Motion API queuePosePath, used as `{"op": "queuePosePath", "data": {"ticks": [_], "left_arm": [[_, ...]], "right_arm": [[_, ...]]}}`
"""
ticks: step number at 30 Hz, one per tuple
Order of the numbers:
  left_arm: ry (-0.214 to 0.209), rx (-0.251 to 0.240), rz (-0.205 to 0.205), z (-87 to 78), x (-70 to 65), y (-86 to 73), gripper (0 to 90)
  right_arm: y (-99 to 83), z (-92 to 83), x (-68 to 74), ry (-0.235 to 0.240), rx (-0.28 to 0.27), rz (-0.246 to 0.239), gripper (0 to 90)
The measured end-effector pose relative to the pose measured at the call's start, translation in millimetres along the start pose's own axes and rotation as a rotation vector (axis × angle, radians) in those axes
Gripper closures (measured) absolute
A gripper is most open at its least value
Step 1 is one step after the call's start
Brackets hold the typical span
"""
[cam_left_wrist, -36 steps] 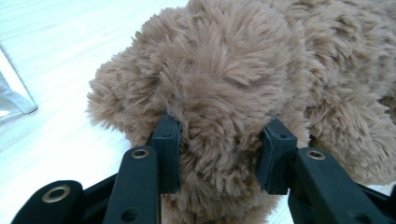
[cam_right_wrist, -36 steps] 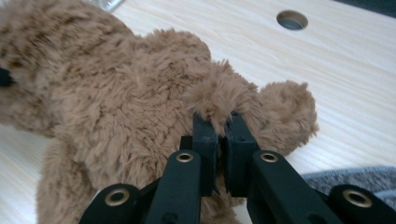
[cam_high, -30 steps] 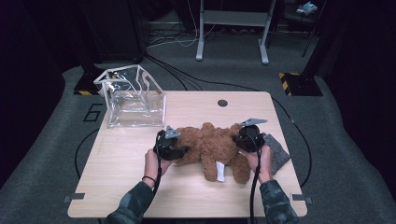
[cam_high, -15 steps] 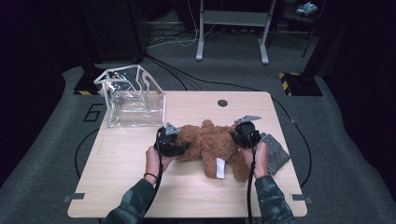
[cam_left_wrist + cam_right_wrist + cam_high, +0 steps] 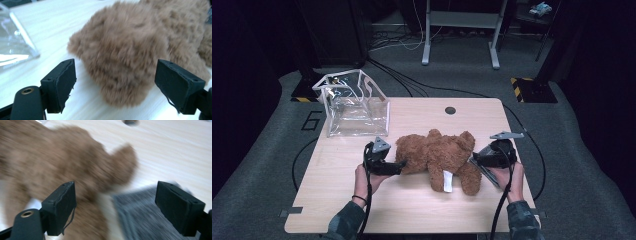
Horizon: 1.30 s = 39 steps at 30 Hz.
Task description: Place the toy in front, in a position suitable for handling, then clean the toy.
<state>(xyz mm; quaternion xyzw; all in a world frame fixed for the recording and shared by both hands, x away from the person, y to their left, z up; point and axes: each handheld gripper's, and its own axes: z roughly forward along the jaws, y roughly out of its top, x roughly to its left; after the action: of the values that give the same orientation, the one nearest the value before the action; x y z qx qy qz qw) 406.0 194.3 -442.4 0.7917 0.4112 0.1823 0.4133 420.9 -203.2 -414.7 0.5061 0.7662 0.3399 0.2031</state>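
Both our grippers flank the brown teddy bear [image 5: 439, 155] on the table [image 5: 412, 210]: left gripper [image 5: 399, 165] and right gripper [image 5: 475, 158] have just opened, jaws spread, gripping nothing.

Large dark number 6 marked on the grey floor mat [image 5: 312, 121], left of the table

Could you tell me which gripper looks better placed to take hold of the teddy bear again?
Probably the left gripper: its open jaws frame a paw of the teddy bear, while the right gripper faces partly grey cloth.
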Motion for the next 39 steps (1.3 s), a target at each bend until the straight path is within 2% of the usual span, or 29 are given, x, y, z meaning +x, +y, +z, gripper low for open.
{"op": "queuePosePath", "data": {"ticks": [3,5,6,12,16,18,19,24,29,30,33,35,37,39], "left_arm": [[0.0,0.01,-0.008,-0.6,2.5,-7.0,16.5],[-0.005,0.015,-0.017,-1.1,3.8,-11.8,16.6],[-0.004,0.02,-0.017,-1.2,4.2,-13.1,16.6],[0.011,0.043,-0.023,-3.5,6.4,-26.0,15.7],[0.031,0.061,-0.05,-5.0,14.1,-40.8,14.7],[0.034,0.077,-0.052,-5.8,16.9,-44.2,14.1],[0.042,0.092,-0.064,-6.5,21.1,-52.7,14.0],[0.067,0.114,-0.103,-5.4,30.0,-73.7,10.9],[0.091,0.172,-0.08,-1.4,36.6,-89.4,9.3],[0.1,0.168,-0.079,-0.3,36.2,-91.8,9.1],[0.106,0.17,-0.079,2.3,36.0,-96.9,9.0],[0.121,0.176,-0.065,2.3,34.7,-97.7,8.6],[0.133,0.165,-0.055,3.9,33.1,-98.5,7.6],[0.144,0.164,-0.04,5.8,30.8,-99.4,6.8]], "right_arm": [[-11.5,1.7,-12.6,-0.06,0.039,0.033,15.2],[-18.4,4.4,-20.0,-0.079,0.058,0.044,15.2],[-23.6,7.4,-24.2,-0.108,0.076,0.068,15.3],[-40.5,24.4,-41.0,-0.141,0.129,0.09,15.4],[-46.2,34.4,-46.3,-0.162,0.16,0.116,15.0],[-47.8,39.5,-49.3,-0.169,0.174,0.125,14.8],[-48.6,42.3,-51.0,-0.169,0.177,0.123,14.6],[-50.1,51.3,-52.7,-0.177,0.2,0.133,14.7],[-51.5,59.6,-53.2,-0.175,0.228,0.133,17.1],[-52.6,61.3,-51.9,-0.174,0.241,0.153,21.3],[-56.6,65.2,-52.3,-0.173,0.24,0.14,23.5],[-58.2,64.4,-53.8,-0.166,0.231,0.162,26.6],[-58.6,63.9,-53.4,-0.162,0.23,0.164,29.0],[-58.4,63.5,-54.3,-0.157,0.23,0.146,32.1]]}}
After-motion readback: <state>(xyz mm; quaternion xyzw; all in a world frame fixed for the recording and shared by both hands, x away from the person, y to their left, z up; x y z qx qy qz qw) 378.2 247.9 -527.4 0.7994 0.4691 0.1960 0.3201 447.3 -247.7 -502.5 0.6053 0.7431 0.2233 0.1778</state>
